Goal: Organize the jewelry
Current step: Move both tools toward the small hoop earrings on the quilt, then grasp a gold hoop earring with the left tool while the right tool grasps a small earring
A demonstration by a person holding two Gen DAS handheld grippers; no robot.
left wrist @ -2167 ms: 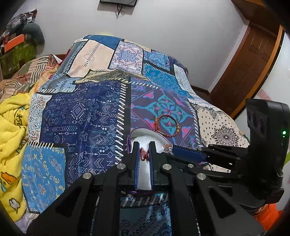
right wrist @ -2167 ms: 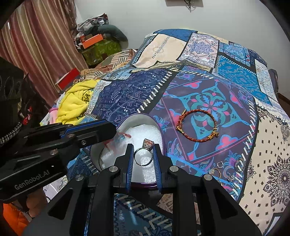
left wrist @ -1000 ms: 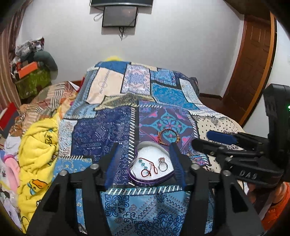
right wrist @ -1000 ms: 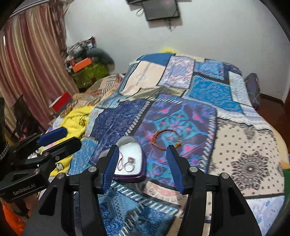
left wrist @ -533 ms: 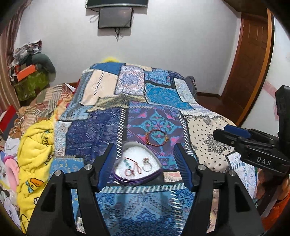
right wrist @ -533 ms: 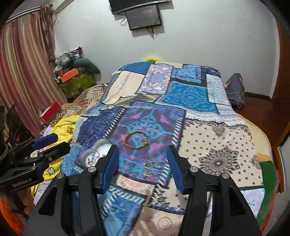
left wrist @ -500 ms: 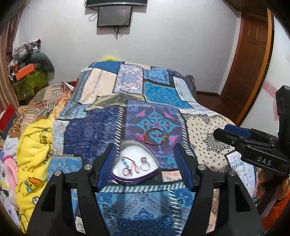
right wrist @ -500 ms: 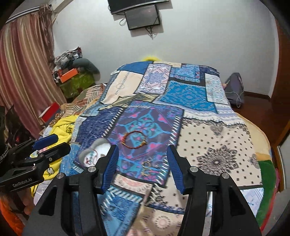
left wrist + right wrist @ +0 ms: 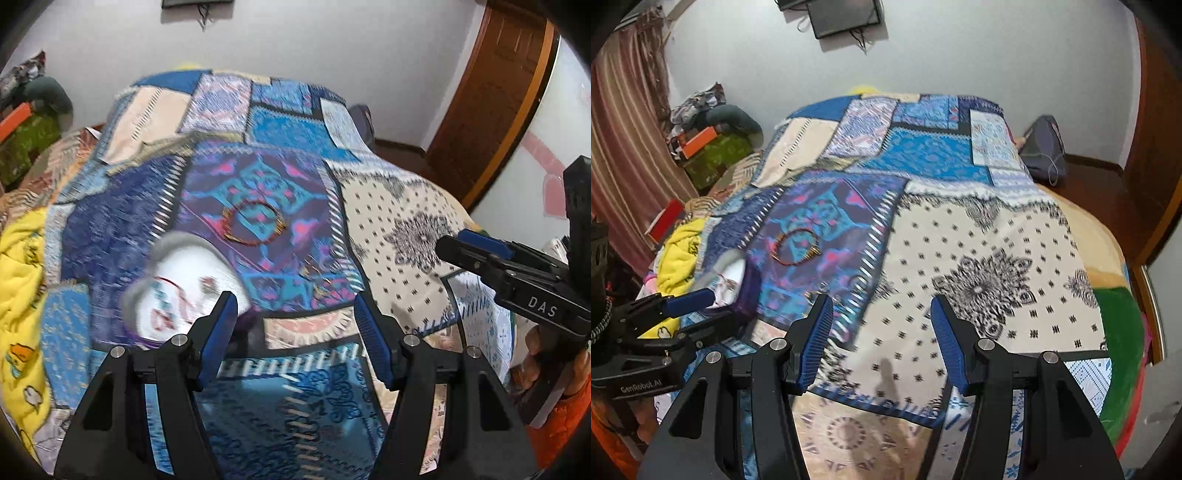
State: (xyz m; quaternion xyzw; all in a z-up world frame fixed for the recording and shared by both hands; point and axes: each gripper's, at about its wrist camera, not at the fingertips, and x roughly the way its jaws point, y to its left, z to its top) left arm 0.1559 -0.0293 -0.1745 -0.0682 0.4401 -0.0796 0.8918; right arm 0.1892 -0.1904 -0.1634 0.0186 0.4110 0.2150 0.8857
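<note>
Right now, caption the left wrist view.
Open left gripper above a patchwork bedspread, heart-shaped box and bangle beyond.

Motion-blurred jewelry box contents; small rings indistinct

bangle on patchwork bedspread
</note>
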